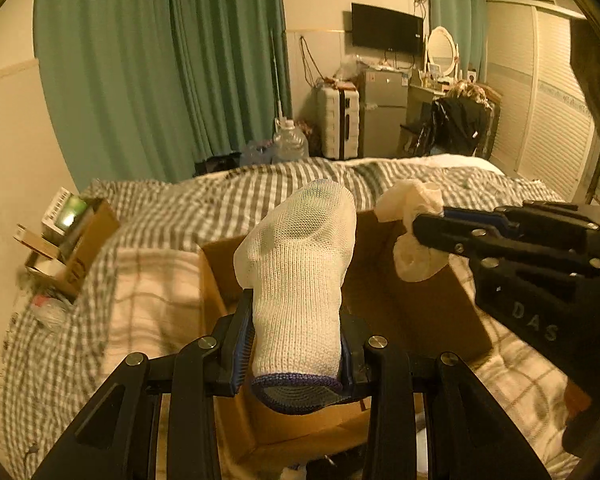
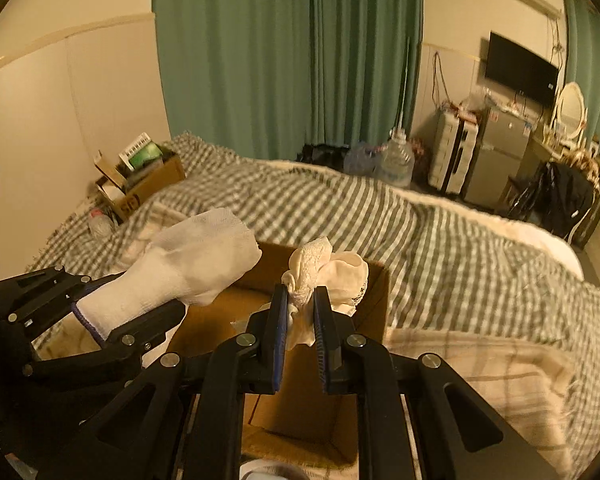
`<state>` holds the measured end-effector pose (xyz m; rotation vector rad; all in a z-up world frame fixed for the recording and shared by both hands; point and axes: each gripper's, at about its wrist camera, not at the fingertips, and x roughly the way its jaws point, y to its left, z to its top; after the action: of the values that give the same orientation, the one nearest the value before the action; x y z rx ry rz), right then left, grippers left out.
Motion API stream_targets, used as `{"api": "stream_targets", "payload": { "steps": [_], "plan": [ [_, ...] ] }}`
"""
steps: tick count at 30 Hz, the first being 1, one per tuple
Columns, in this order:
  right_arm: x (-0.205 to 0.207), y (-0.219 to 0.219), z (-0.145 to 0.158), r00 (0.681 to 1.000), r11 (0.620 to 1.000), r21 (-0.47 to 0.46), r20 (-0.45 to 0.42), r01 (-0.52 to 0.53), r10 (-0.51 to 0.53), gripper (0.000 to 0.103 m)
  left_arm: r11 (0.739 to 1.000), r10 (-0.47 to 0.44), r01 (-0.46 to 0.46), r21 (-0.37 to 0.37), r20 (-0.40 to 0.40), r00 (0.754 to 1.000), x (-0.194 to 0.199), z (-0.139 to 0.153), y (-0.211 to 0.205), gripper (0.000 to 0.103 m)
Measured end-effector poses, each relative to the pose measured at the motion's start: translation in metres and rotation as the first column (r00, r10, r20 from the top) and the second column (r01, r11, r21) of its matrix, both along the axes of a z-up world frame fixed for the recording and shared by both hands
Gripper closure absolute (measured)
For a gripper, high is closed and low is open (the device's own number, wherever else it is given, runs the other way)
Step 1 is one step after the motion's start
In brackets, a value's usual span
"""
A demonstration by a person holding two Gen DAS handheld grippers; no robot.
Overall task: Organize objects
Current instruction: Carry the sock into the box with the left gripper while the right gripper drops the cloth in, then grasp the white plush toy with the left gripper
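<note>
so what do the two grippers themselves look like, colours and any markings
Both are black linkage frames with round silver pivot pins and triangular cut-outs in the arms. The flat fingers carry ribbed blue pads. The left gripper shows no lettering; the right gripper has raised "DAS" letters on its side in the left wrist view. No cables or sleeves are visible.

A white knit sock (image 1: 300,268) and a crumpled cream lace cloth (image 2: 324,276) are held above an open cardboard box (image 1: 416,300).

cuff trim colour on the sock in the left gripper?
Purple-blue band on a white knit sock, held by the left gripper. Clearest in the left wrist view.
</note>
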<state>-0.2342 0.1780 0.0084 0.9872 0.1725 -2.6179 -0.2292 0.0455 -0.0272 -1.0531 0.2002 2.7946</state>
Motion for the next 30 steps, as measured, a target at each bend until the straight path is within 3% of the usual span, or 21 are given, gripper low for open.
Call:
{"api": "stream_targets", "payload": {
  "steps": [7,8,10,11,12,13,14,15,17,27,30],
  "plan": [
    [-0.023,0.006,-0.039,0.999,1.000,-0.011,0.040,-0.001,0.002,0.090,1.000,-0.005,0.004,0.029,0.033,0.999,-0.014,-0.022,-0.001,0.067],
    [-0.024,0.007,-0.040,0.999,1.000,-0.015,0.039,0.001,0.000,0.089,0.999,-0.009,0.008,0.039,0.035,0.999,-0.015,-0.022,-0.003,0.063],
    [-0.025,0.012,-0.038,0.999,1.000,-0.019,0.031,0.008,-0.008,0.075,0.998,-0.014,0.012,0.060,0.028,1.000,-0.015,-0.017,-0.005,0.059],
    [-0.024,0.014,-0.031,1.000,1.000,-0.024,0.016,0.014,-0.013,0.070,0.998,-0.017,0.016,0.063,0.022,1.000,-0.014,-0.013,-0.007,0.054],
    [-0.024,0.016,-0.028,1.000,1.000,-0.027,0.007,0.017,-0.016,0.056,0.998,-0.021,0.021,0.062,0.008,1.000,-0.011,-0.009,-0.008,0.049],
    [-0.020,0.017,-0.020,1.000,0.999,-0.033,-0.007,0.021,-0.021,0.046,0.998,-0.023,0.024,0.054,-0.014,1.000,-0.006,-0.002,-0.009,0.031],
    [-0.015,0.019,-0.010,0.999,0.999,-0.041,-0.026,0.025,-0.027,0.043,0.999,-0.020,0.022,0.046,-0.027,0.999,-0.004,0.002,-0.011,0.013],
    [-0.011,0.020,-0.002,0.999,0.999,-0.044,-0.039,0.030,-0.032,0.039,0.999,-0.016,0.018,0.039,-0.044,0.999,0.002,0.008,-0.012,0.008],
    [0.000,0.025,0.019,0.997,0.998,-0.039,-0.065,0.048,-0.050,0.037,0.999,-0.005,0.007,0.034,-0.074,0.997,0.013,0.022,-0.017,0.007],
    [0.083,0.041,0.107,0.980,0.991,0.031,-0.157,0.128,-0.122,0.001,0.998,0.031,-0.024,0.052,-0.138,0.990,0.089,0.083,-0.052,0.000],
    [0.116,0.044,0.117,0.974,0.987,0.047,-0.171,0.156,-0.146,0.000,0.998,0.037,-0.031,0.045,-0.142,0.989,0.114,0.087,-0.057,0.000]
  ]
}}
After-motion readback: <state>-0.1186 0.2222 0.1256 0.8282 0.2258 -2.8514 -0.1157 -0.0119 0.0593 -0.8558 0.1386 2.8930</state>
